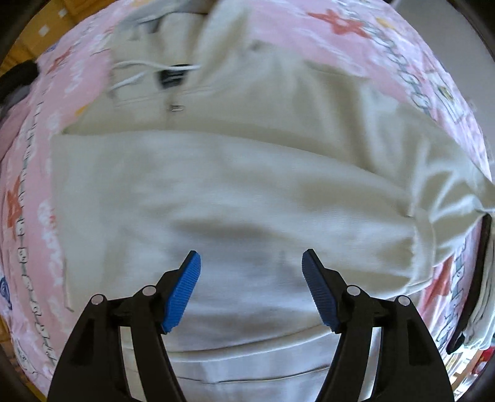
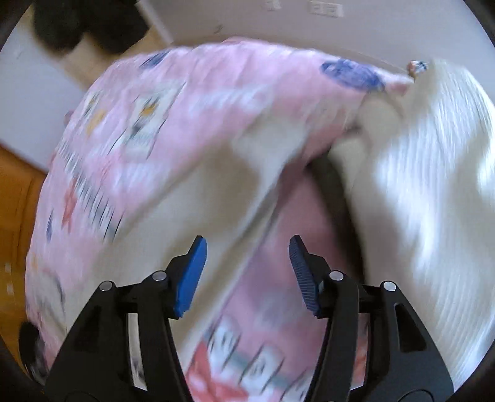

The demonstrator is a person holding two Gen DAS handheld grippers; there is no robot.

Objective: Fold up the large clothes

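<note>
- While both are gaping wide and holding nothing, the left gripper [image 1: 251,263] and right gripper [image 2: 247,250] are hovering over bedding.
- Pink sheet [image 1: 386,40] is bordering the cream garment [image 1: 232,191], which is lying folded across it, drawstrings [image 1: 145,69] farthest away.

You see a pink patterned bedsheet [image 1: 365,46], wooden floor [image 2: 15,198], and a white wall [image 2: 247,21].

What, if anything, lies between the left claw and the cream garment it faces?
Nothing visible. The left claw hangs open directly over the cream garment, which is spread on the pink patterned sheet. Only open air shows between its blue pads and the cloth.
</note>
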